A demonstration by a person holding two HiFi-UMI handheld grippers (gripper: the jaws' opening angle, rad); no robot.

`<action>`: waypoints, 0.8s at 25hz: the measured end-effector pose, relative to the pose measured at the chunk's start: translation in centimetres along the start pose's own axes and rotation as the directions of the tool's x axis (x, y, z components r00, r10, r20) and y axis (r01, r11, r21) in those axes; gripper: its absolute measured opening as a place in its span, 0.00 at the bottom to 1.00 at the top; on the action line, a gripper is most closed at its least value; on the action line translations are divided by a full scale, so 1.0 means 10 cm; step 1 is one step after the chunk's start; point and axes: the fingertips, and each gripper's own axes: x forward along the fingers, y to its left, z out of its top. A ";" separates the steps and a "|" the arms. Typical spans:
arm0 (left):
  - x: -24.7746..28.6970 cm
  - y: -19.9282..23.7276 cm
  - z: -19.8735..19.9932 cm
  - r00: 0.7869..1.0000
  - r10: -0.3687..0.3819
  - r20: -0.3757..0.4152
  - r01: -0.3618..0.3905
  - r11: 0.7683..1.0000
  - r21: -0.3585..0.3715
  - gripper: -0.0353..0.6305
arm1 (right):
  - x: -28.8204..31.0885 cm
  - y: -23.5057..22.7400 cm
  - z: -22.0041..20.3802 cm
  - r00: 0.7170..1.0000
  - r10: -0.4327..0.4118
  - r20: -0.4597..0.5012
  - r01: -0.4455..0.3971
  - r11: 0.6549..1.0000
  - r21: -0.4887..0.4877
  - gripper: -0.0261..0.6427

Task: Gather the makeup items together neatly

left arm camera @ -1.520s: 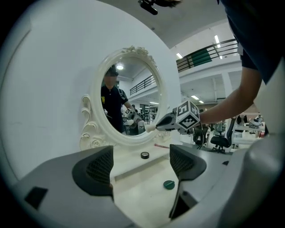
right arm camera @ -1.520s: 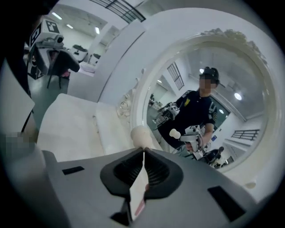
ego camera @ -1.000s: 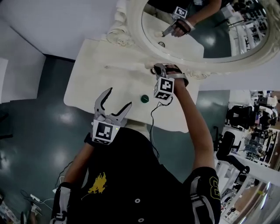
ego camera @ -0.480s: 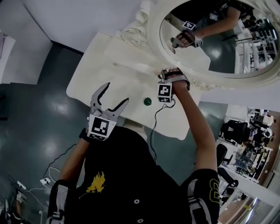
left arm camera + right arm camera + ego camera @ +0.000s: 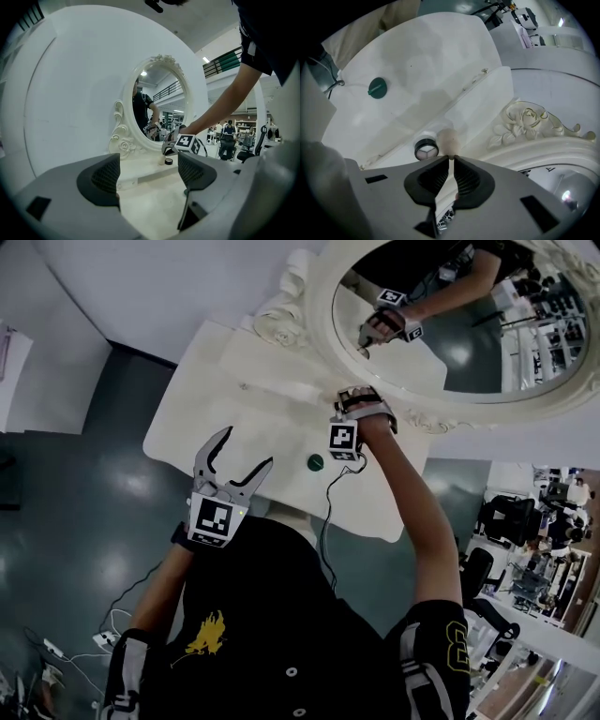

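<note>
My right gripper (image 5: 451, 158) points down at the raised shelf (image 5: 464, 101) under the mirror. Its tips pinch the near end of a beige makeup sponge (image 5: 447, 139) that rests on the shelf, and the jaws have just eased slightly apart. A small round jar (image 5: 426, 150) with a black rim stands beside the sponge on its left. A green round lid (image 5: 315, 462) (image 5: 377, 87) lies alone on the table top. In the head view the right gripper (image 5: 345, 396) is at the mirror's foot. My left gripper (image 5: 247, 448) (image 5: 149, 173) hovers open and empty over the table's near edge.
The white dressing table (image 5: 206, 409) carries an oval mirror (image 5: 450, 315) in a carved frame with rose ornaments (image 5: 525, 119). A cable hangs from the right gripper over the table's front edge. Dark floor surrounds the table; office chairs stand far right.
The right hand has sunk to the shelf and rolled, so its marker cube faces differently. The left gripper has stayed about where it was, still open.
</note>
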 end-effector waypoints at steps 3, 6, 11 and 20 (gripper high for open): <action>0.04 -0.02 0.02 1.000 -0.009 -0.001 0.009 1.000 0.005 0.65 | 0.02 -0.03 0.00 1.000 -0.008 0.002 0.008 1.000 -0.007 0.12; 0.02 -0.03 0.03 1.000 -0.011 -0.004 0.011 1.000 0.009 0.65 | 0.00 -0.04 0.02 1.000 -0.010 0.010 0.010 1.000 0.000 0.13; -0.02 -0.05 0.02 1.000 -0.015 -0.012 0.015 1.000 0.017 0.65 | -0.03 -0.07 0.10 0.999 -0.039 0.016 0.039 0.999 -0.008 0.16; -0.01 -0.07 0.10 1.000 -0.015 0.006 0.014 0.999 0.042 0.65 | -0.08 -0.15 0.00 0.997 -0.081 0.001 0.080 0.991 0.106 0.31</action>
